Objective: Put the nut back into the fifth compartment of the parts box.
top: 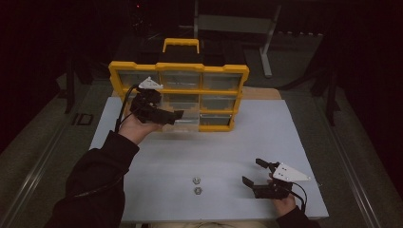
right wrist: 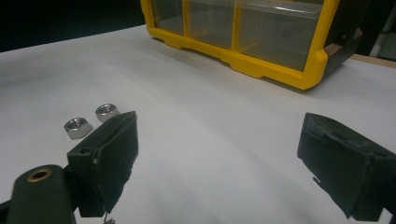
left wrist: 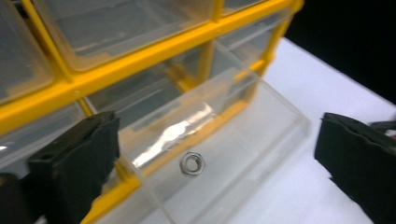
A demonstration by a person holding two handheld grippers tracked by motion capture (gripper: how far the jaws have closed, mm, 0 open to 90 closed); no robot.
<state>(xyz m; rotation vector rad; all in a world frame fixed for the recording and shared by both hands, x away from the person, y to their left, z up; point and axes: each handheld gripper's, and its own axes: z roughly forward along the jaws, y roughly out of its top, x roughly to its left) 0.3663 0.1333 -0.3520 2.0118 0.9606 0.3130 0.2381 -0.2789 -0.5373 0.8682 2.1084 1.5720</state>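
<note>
L gripper (top: 177,114): jaws wide, empty, over pulled-out clear drawer (left wrist: 243,140) of yellow organizer (top: 178,90), far-left part of desk (top: 214,142).
Drawer: one hex nut (left wrist: 193,164) lying flat inside.
Desk mid: two hex nuts (top: 196,185), near front edge, just apart.
R gripper (top: 254,172): jaws wide, empty, right of the two nuts.

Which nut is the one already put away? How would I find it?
Find the yellow organizer at the back of the white table. One clear drawer is pulled out at its bottom row, by the open left claw. The nut lies alone inside that drawer, while the other two nuts sit bare on the table.
</note>
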